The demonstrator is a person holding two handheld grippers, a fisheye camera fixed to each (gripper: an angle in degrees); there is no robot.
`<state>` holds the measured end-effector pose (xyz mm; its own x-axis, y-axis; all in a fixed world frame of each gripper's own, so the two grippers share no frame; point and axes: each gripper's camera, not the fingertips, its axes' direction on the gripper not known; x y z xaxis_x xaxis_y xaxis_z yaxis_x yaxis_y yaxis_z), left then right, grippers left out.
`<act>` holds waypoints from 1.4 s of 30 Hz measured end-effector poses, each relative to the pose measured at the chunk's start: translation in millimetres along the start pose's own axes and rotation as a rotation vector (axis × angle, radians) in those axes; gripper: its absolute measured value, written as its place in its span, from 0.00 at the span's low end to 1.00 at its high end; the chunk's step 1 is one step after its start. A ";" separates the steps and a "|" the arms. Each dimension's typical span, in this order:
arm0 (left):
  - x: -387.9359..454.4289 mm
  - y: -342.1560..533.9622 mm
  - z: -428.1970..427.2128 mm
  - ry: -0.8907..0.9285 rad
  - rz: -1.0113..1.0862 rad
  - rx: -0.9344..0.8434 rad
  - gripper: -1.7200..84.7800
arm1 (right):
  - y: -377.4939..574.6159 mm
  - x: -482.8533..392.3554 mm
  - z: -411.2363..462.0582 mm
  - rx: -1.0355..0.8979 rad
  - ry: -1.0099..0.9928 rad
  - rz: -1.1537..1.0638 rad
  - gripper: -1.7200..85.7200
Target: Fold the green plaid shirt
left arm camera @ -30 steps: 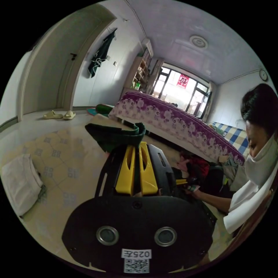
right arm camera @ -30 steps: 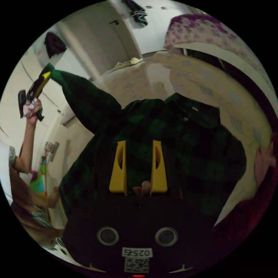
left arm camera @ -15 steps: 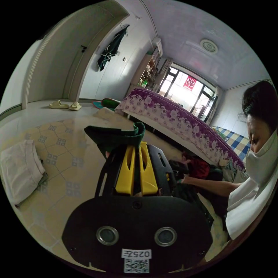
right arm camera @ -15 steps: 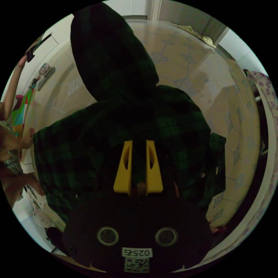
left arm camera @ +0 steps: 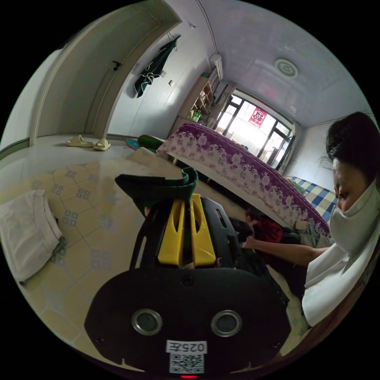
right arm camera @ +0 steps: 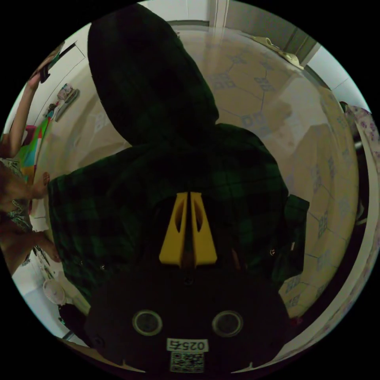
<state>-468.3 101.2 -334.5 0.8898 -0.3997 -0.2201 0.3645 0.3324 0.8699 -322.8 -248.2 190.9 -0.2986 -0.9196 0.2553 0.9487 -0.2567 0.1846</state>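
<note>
Shirt (right arm camera: 166,174) hanging dark above tiled floor (right arm camera: 253,103), cuff pinched in closed left gripper (left arm camera: 187,198), body cloth clamped by closed right gripper (right arm camera: 189,198); best lowered evenly with both grips firm, sleeve laid flat across body, free of twists.

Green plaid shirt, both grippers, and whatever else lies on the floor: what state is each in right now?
Green plaid shirt: lifted, hanging spread, one sleeve raised.
Left gripper: shut on the shirt's cuff, held high.
Right gripper: shut on the shirt's body.
White folded cloth: lying folded on the tiled floor.
Pale yellow slippers: side by side near the door.
</note>
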 end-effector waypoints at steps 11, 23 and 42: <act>-17.3 1.2 -7.2 0.022 -0.075 0.001 0.00 | 20.6 57.2 -64.3 0.171 -0.003 0.219 0.01; 32.6 -5.8 -9.1 0.072 0.032 0.030 0.00 | 91.7 52.2 -77.8 0.210 0.195 0.415 0.13; 139.6 -7.6 62.0 0.159 0.112 0.031 0.00 | 339.9 125.9 -23.3 -0.234 0.036 0.642 0.06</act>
<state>-363.8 -10.1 -344.5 0.9574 -0.2211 -0.1855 0.2539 0.3395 0.9057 -35.5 -458.2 263.7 0.3310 -0.9192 0.2133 0.9352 0.2894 -0.2041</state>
